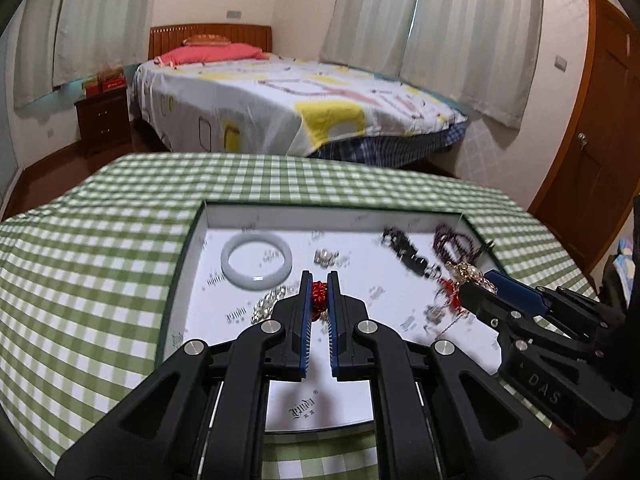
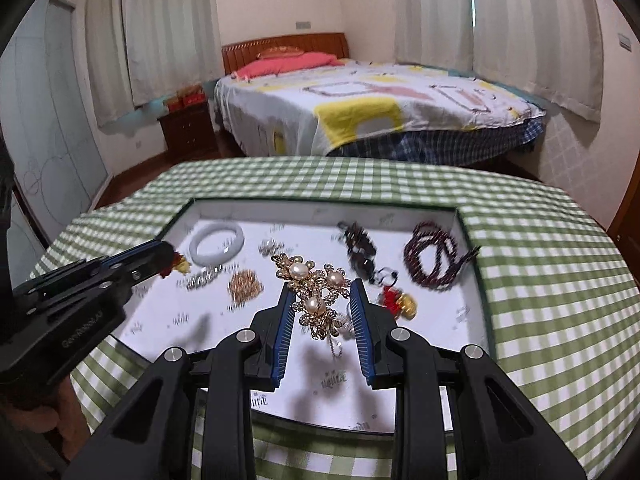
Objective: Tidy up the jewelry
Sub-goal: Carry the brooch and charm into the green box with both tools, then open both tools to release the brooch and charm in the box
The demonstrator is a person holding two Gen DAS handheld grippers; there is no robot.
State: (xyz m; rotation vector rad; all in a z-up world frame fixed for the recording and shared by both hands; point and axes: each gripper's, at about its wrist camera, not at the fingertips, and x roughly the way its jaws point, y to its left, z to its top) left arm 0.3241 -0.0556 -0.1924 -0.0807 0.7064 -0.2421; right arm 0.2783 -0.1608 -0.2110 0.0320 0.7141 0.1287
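Observation:
A shallow white tray (image 1: 208, 216) (image 2: 460, 216) lies on the green checked table and holds loose jewelry. My left gripper (image 1: 319, 280) is shut on a red knotted charm (image 1: 319, 294) over the tray's middle; it also shows in the right wrist view (image 2: 170, 258). My right gripper (image 2: 320, 288) stands around a gold pearl brooch (image 2: 316, 292), its fingers on either side with gaps showing. It shows in the left wrist view (image 1: 478, 282) with the brooch (image 1: 464, 270) at its tips. A white jade bangle (image 1: 256, 256) (image 2: 217, 243) lies at the tray's left.
In the tray lie a dark red bead bracelet (image 2: 434, 256), a black bead piece (image 2: 360, 248), a gold chain heap (image 2: 245, 285), a red-and-gold charm (image 2: 400, 300) and small silver pieces (image 1: 272, 304). A bed (image 1: 280, 100) stands beyond the table.

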